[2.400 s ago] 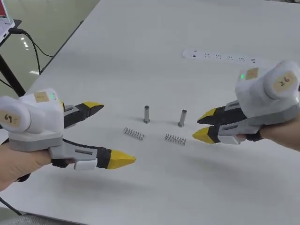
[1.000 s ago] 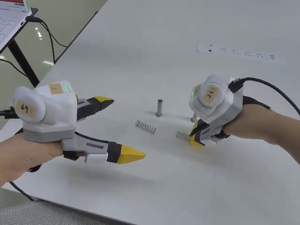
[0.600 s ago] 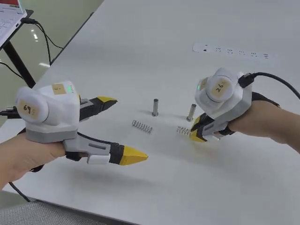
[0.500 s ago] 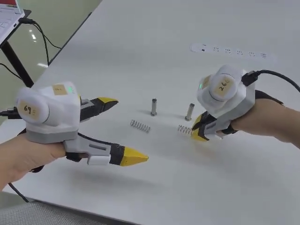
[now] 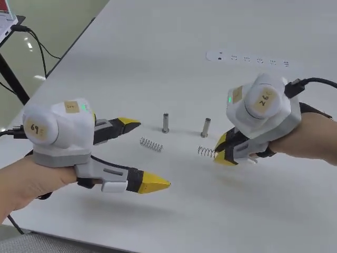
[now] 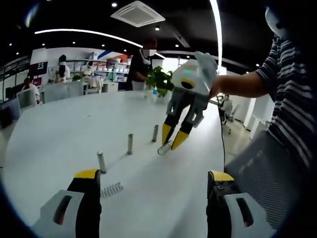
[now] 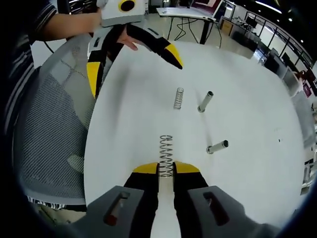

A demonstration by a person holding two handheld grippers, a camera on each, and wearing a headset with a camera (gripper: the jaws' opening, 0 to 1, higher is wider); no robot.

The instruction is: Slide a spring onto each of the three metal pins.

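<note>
Pinching spring (image 7: 166, 147) end in R gripper (image 7: 166, 169) | L gripper (image 5: 149, 154) jaws wide, empty

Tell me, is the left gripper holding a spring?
No, the left gripper is wide open; the right gripper pinches a spring.

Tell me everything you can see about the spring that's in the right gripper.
The spring is a small, slim coil of bare silvery wire, evenly wound and seemingly undamaged. The right gripper pinches one end between its yellow tips, and the rest juts straight out ahead of the jaws, unsupported. It is held low over the white table, close to an upright pin but apart from it. Whether its free end touches the table cannot be told.
</note>
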